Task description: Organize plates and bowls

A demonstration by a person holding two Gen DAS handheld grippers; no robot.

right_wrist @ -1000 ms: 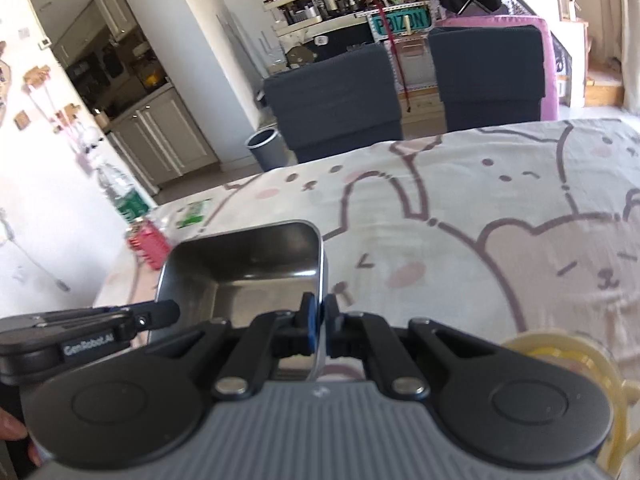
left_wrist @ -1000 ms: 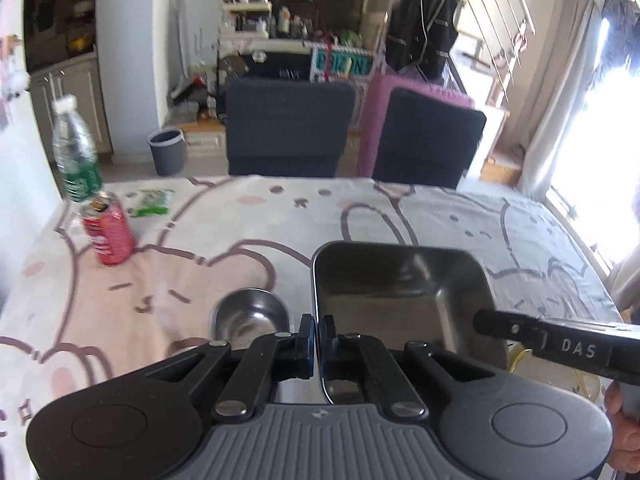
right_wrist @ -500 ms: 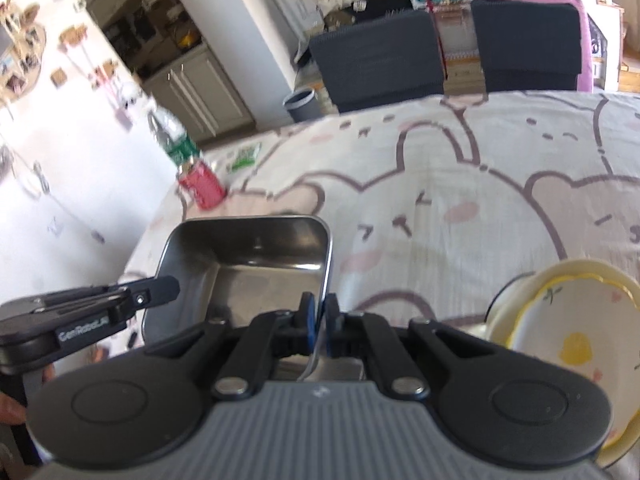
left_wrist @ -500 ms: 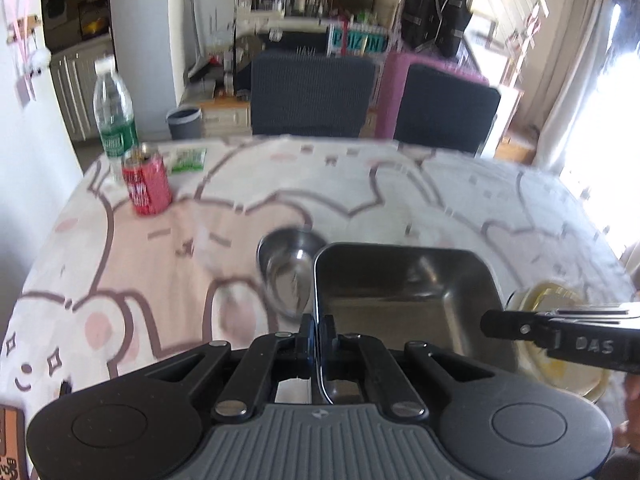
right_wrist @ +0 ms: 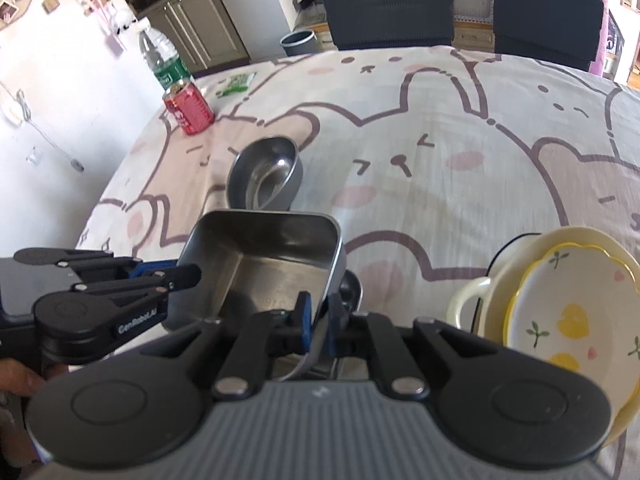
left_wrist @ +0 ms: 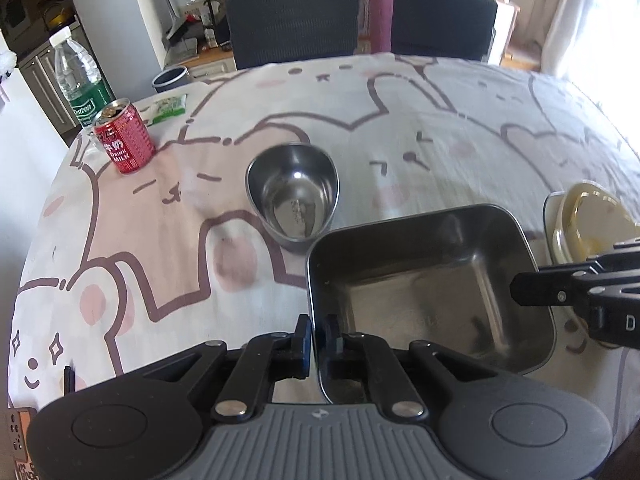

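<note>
A rectangular steel tray [left_wrist: 432, 280] [right_wrist: 264, 264] hangs low over the tablecloth between both grippers. My left gripper [left_wrist: 318, 336] has the tray's near-left wall between its pads, and the jaws are starting to open. My right gripper [right_wrist: 318, 320] has the tray's opposite wall between its pads, its jaws also starting to open; the tray tilts there. A round steel bowl [left_wrist: 294, 196] [right_wrist: 264, 176] sits just beyond the tray. A cream handled bowl [right_wrist: 500, 280] holding a flower-edged plate [right_wrist: 568, 308] stands to the right.
A red can [left_wrist: 124, 140], a water bottle [left_wrist: 78, 80] and a green packet [left_wrist: 170, 106] stand at the table's far left corner. Two dark chairs [left_wrist: 292, 16] line the far edge. A hand [right_wrist: 20, 380] holds the left tool.
Both grippers have tipped downward and sunk with the tray toward the table. The tray now sits close in front of the round steel bowl. The cream bowl and plate have come into view.
</note>
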